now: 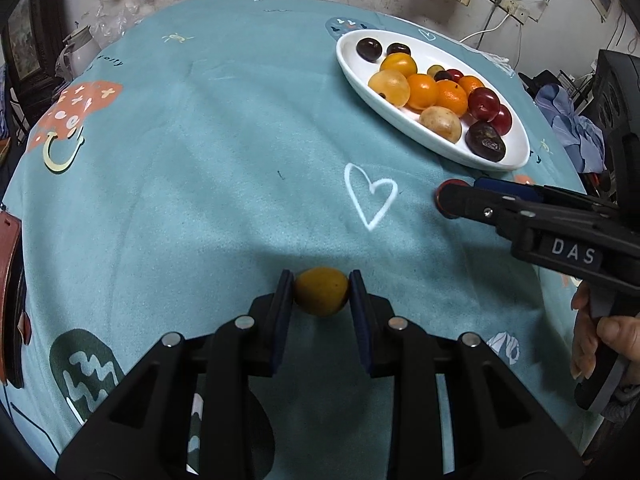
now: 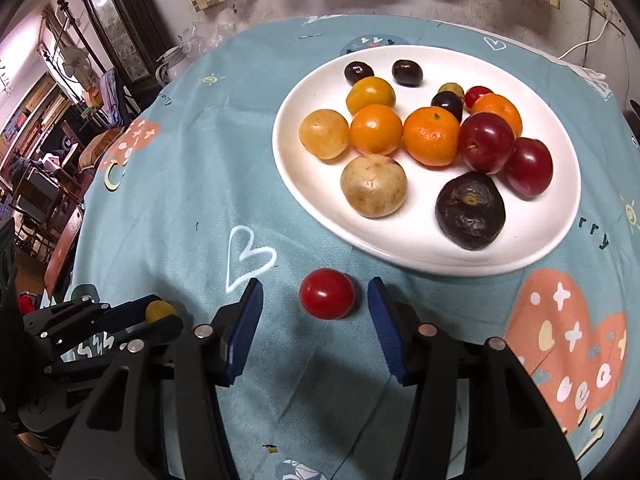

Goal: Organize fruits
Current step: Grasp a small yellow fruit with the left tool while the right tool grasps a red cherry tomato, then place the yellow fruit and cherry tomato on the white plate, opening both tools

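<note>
My left gripper is shut on a small yellow-orange fruit, held just above the teal tablecloth; the right wrist view shows this gripper at lower left with the yellow fruit in it. A small red fruit lies on the cloth between the blue pads of my right gripper. Those jaws are open, with a gap on each side of the fruit. In the left wrist view the right gripper reaches in from the right. A white plate just beyond holds several fruits.
The plate carries orange, yellow, red and dark fruits. A person's hand grips the right tool's handle. Beyond the table's far edge are a wall with cables, a dark cabinet and clutter at left.
</note>
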`<state>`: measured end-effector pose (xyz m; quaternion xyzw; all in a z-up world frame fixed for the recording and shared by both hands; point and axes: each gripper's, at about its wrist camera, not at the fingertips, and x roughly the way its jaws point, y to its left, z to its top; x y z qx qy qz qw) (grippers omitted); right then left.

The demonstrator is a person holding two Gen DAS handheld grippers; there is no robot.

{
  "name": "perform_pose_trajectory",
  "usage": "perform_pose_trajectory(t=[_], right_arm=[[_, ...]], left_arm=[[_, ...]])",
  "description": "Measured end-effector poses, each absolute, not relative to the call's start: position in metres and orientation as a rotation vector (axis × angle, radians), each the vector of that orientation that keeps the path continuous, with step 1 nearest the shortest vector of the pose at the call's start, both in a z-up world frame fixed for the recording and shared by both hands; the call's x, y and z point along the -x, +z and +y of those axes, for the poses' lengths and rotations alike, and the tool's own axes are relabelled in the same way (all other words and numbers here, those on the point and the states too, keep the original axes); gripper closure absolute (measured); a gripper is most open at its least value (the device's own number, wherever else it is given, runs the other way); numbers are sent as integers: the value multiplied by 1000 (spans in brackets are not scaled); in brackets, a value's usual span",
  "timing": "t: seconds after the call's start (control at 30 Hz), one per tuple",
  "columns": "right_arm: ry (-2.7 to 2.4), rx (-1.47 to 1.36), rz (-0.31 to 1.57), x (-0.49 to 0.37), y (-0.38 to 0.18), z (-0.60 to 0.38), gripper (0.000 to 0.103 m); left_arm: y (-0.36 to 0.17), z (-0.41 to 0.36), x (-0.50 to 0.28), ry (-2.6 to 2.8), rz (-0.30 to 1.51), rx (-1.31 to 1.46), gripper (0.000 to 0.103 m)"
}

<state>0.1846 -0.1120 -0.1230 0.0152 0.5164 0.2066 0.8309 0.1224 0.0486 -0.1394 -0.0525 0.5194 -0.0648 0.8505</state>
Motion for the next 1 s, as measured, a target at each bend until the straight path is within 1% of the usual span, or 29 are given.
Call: perform_pose_trajectory(t=[0.2,0.23,0.37,0.47,0.67,1.0], right_arm=[[437,-22,1111,-189,-131,-110,51],[436,-22,1109,-188,-131,-110,54],[448,-12,1098,-188,-132,-111,71],[454,-31,1089,-186,-130,-115,73],[449,-64,1078,-172,-121,-129,73],[428,-134,1065,-113,-105,-165,73]], left_arm=[[-141,47,-126,-109,1099,86,74],[-141,47,-126,-105,1099,81,74],[-141,47,-126,-97,1099,71,74],[-140,46,-127,-94,1099,63,74],[-132,43,-125,-99,1085,52,74],[-113,19,-115,-158,1054,14,74]])
